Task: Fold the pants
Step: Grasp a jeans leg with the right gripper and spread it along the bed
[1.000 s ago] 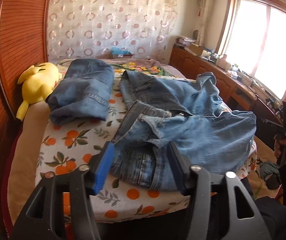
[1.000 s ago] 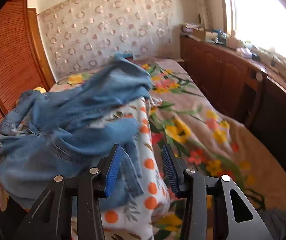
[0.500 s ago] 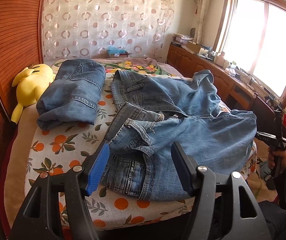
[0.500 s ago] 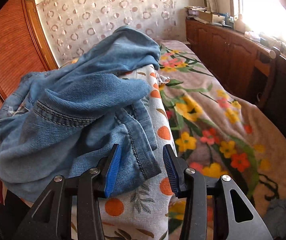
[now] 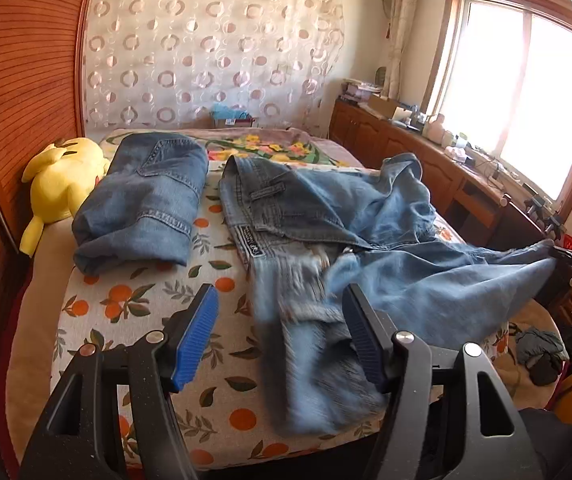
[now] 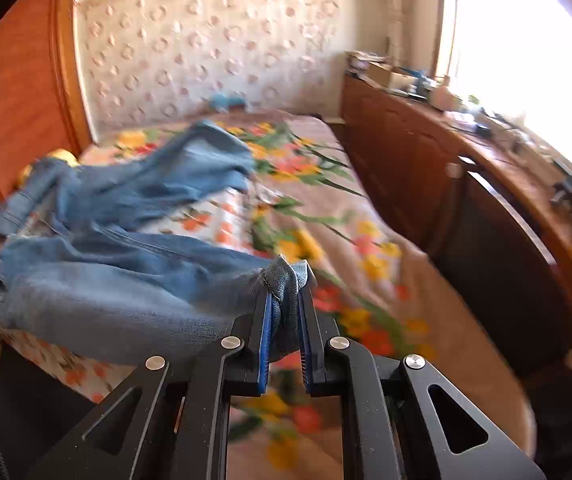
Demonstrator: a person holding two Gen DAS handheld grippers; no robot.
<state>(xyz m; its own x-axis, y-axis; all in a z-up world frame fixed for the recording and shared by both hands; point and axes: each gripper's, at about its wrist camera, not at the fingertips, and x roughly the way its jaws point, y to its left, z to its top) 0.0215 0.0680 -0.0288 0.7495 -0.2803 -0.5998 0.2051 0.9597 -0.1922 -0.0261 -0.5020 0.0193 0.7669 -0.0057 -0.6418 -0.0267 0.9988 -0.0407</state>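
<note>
One folded pair of jeans (image 5: 141,208) lies done; the crumpled jeans (image 5: 366,240) are barely begun, right gripper (image 6: 283,312) just clenched on a leg hem, left gripper (image 5: 279,332) agape and empty.

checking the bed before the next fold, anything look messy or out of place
The loose jeans lie crumpled and twisted across the bed, one leg pulled out sideways in the right tool. The other jeans are neatly folded beside a yellow plush toy. A dark cloth lies on the floor.
</note>
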